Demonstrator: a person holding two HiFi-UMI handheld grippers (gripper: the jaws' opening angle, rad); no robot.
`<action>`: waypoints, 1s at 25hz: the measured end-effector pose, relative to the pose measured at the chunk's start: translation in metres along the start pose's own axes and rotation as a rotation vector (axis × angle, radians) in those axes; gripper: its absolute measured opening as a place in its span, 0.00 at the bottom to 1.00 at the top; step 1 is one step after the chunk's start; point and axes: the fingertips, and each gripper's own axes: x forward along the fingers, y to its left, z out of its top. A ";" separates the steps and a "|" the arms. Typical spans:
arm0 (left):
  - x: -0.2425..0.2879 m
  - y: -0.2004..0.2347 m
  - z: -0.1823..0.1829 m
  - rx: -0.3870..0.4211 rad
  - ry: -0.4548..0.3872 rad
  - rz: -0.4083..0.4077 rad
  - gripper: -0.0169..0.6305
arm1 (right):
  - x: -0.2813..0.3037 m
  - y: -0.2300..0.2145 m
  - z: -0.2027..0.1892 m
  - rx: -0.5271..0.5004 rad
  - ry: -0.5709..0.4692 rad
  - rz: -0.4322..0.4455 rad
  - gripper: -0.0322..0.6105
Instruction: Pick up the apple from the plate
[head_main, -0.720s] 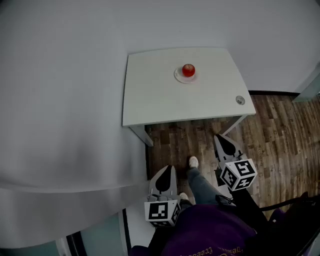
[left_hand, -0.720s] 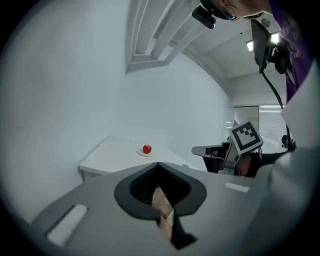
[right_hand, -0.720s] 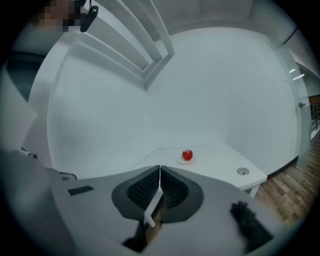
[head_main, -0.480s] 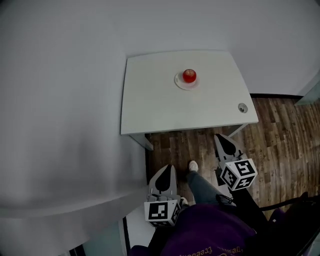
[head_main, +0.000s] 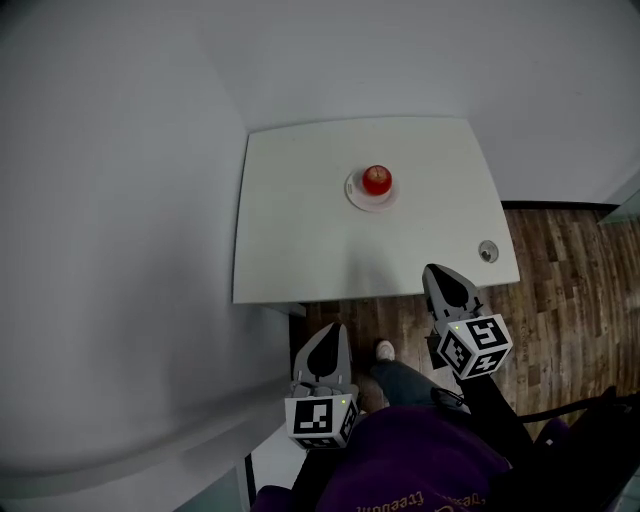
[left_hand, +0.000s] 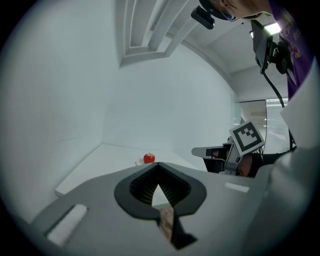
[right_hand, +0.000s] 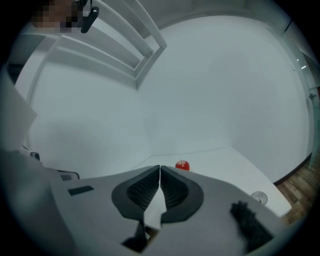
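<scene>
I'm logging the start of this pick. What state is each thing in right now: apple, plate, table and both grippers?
apple: whole, sitting on the plate, nothing touching it.
plate: flat on the table, holding only the apple.
table: upright, set into the wall corner.
left gripper: jaws together, empty, far from the apple.
right gripper: jaws together, empty, far from the apple.
</scene>
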 end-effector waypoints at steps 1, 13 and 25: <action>0.007 -0.002 0.004 0.005 0.000 0.000 0.04 | 0.004 -0.005 0.004 0.002 -0.003 0.004 0.07; 0.072 -0.011 0.028 0.012 -0.020 0.019 0.04 | 0.048 -0.052 0.030 -0.003 -0.008 0.030 0.07; 0.116 0.028 0.042 -0.009 -0.009 0.025 0.04 | 0.100 -0.064 0.039 -0.026 0.020 0.013 0.07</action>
